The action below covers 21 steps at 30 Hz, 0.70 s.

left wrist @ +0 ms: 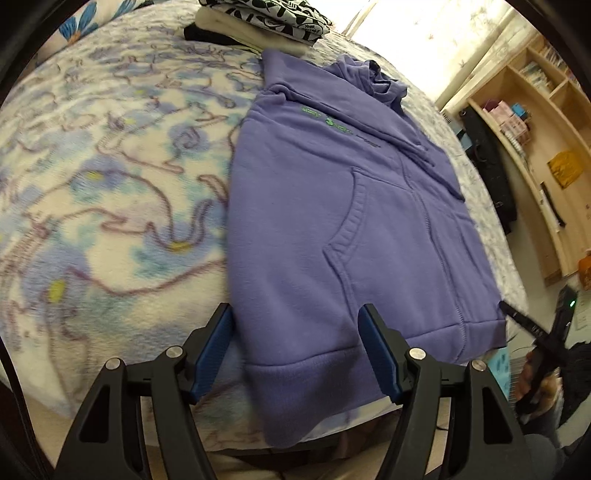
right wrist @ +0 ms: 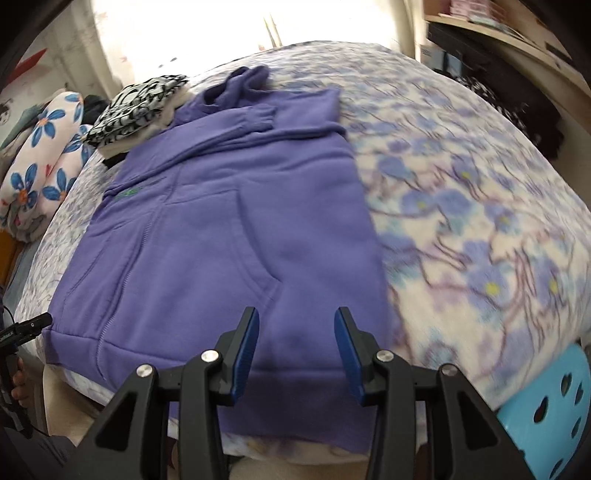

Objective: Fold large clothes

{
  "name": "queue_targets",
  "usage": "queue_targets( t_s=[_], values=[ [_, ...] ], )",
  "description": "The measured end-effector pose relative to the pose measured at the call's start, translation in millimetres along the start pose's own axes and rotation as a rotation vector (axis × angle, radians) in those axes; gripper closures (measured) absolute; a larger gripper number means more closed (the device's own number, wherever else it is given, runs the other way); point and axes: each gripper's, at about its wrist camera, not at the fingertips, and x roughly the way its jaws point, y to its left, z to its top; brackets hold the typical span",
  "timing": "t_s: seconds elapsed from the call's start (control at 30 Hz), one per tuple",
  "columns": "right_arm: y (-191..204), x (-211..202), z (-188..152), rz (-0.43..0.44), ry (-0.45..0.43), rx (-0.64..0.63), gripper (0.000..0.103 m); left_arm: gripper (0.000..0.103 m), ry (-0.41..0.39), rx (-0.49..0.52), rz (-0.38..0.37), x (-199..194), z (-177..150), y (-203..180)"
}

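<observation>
Evidently soft and bulky, the hoodie [left wrist: 332, 229] wanted gripping at its six-o'clock hem; my left gripper [left wrist: 295, 354] and right gripper [right wrist: 295, 350] hung released, empty.

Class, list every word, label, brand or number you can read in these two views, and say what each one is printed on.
"YOUR": on a tag-like patch of the black-and-white patterned folded garment; a second word beneath it is too small to read.
Green print on the chest of the purple hoodie: blurred, unreadable in both views.
White lettering on the black device at the left edge: cut off, unreadable.
</observation>
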Motion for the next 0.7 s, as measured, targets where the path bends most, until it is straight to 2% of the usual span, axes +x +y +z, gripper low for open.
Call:
queue_targets(
  t_s=[0.17,0.27,0.4,0.53,0.57,0.63,0.7],
  values=[
    [-15,-9,-10,0.042,-0.010,0.008,0.061,0.028,-0.001,0.016,-0.009,9,-2,-2],
    [-19,-15,-13,0.021,-0.011,-0.015,0.061,0.026,-0.004,0.021,-0.020,11,-3,0],
    [-34,-9,-16,0.027,0.039,-0.003,0.061,0.024,-0.010,0.033,-0.038,13,-4,0],
    [-47,2,-20,0.137,0.064,0.065,0.060,0.024,-0.015,0.031,-0.067,12,-7,-1],
    [-48,4,-21,0.159,0.067,0.072,0.058,0.027,-0.014,0.029,-0.085,11,-7,0],
    [-50,10,-22,0.267,0.091,0.088,0.058,0.033,-0.004,0.023,-0.117,11,-8,-1],
    [-49,13,-22,0.323,0.098,0.083,0.058,0.033,-0.002,0.027,-0.128,12,-8,0]
  ],
)
